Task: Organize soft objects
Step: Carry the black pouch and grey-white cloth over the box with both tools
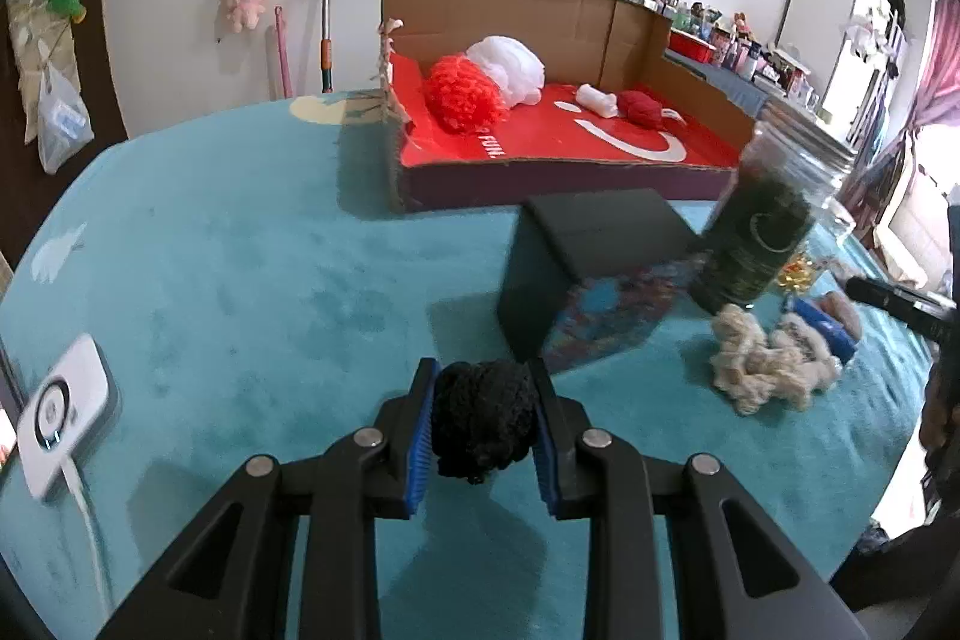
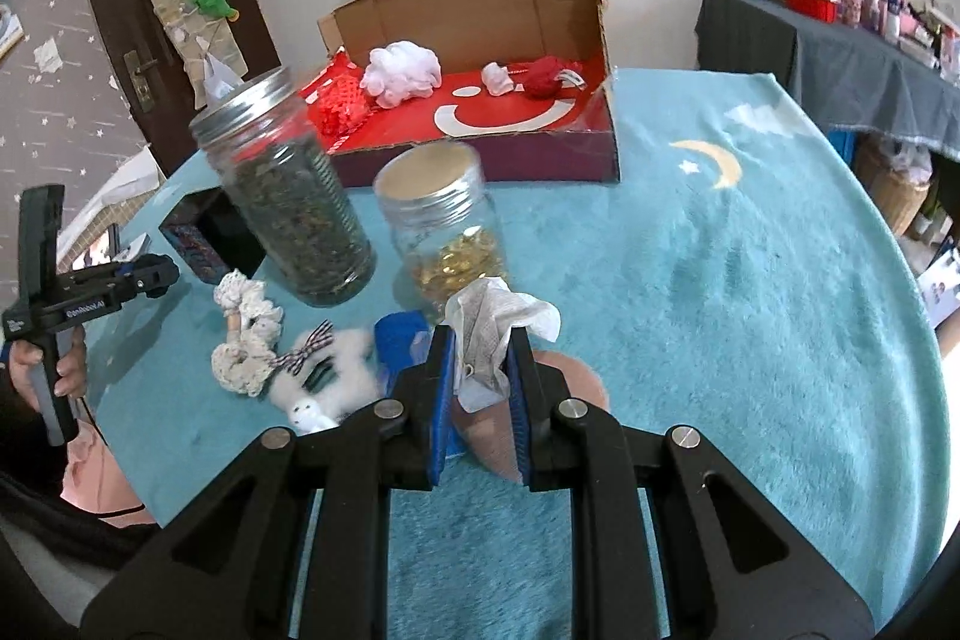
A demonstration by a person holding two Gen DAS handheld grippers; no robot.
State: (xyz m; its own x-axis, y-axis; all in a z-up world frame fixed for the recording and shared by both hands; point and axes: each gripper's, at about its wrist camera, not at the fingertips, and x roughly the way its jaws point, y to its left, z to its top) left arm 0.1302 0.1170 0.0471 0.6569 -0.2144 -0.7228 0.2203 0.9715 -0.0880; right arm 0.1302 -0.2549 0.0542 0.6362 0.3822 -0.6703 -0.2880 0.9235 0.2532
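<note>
My left gripper (image 1: 483,400) is shut on a black woolly ball (image 1: 483,418), held above the teal cloth in the left wrist view. My right gripper (image 2: 480,370) is shut on a crumpled white and grey tissue-like wad (image 2: 492,322). The open cardboard box (image 1: 540,10) with a red floor lies beyond, holding a red pompom (image 1: 462,94), a white fluffy bundle (image 1: 510,67), a small white piece (image 1: 597,100) and a dark red ball (image 1: 642,107). A cream crochet scrunchie (image 2: 246,340) and a white fluffy item with a checked bow (image 2: 336,370) lie on the cloth left of my right gripper.
A jar of dark dried leaves (image 2: 288,190) and a jar of yellow capsules (image 2: 444,232) stand between my right gripper and the box. A black box (image 1: 576,250) sits ahead of my left gripper. A white device (image 1: 66,412) with a cable lies at the left. A hand (image 2: 48,364) holds the left gripper's handle.
</note>
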